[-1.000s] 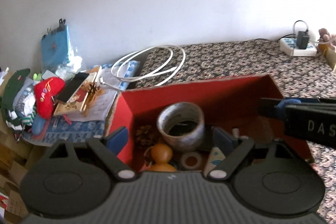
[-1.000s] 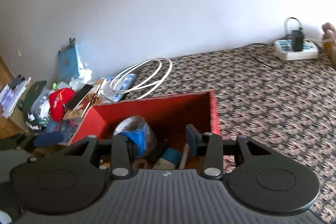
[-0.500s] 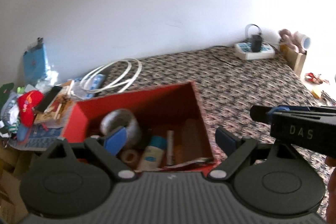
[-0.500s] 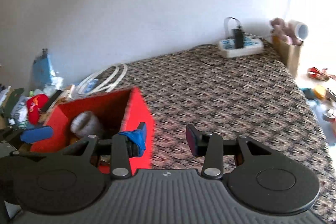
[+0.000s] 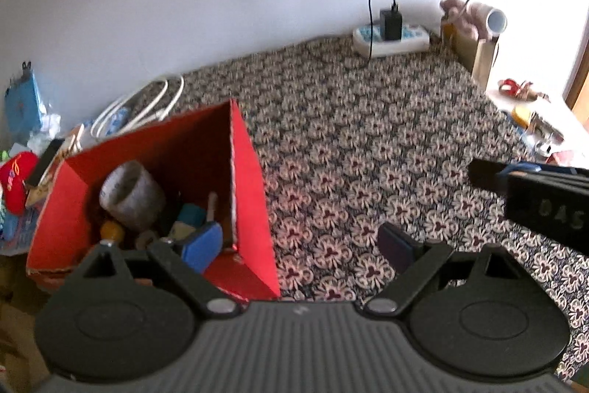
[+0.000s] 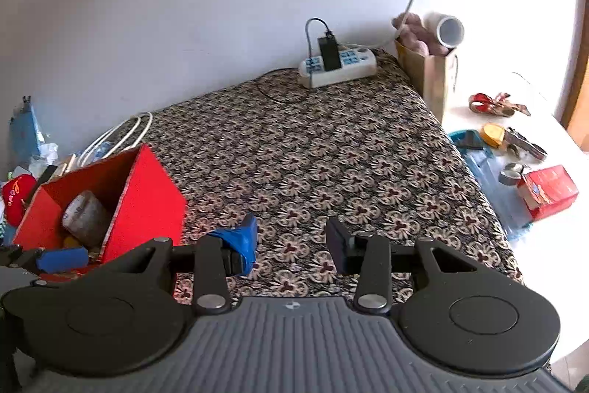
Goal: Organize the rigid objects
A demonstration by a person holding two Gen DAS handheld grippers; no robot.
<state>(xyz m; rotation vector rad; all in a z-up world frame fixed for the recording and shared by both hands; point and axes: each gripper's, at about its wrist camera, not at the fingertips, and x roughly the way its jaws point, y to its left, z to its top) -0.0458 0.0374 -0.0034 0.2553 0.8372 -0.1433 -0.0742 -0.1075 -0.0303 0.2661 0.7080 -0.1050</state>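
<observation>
Since both the left gripper and right gripper have empty, spread jaws, I'd swing toward the clutter at 2 o'clock, red box waiting at 9 o'clock.

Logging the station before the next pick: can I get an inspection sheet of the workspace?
Surface: patterned cloth, bare in the middle.
Job's things: red box at the left holds a grey cup and small items.
Clutter: red carton, tape roll and oddments at the right edge; pile left of the box.
Grippers: left gripper and right gripper, jaws open, empty.
Cables: white coil; power strip with charger.
Surroundings: plain wall, paper bag.
</observation>
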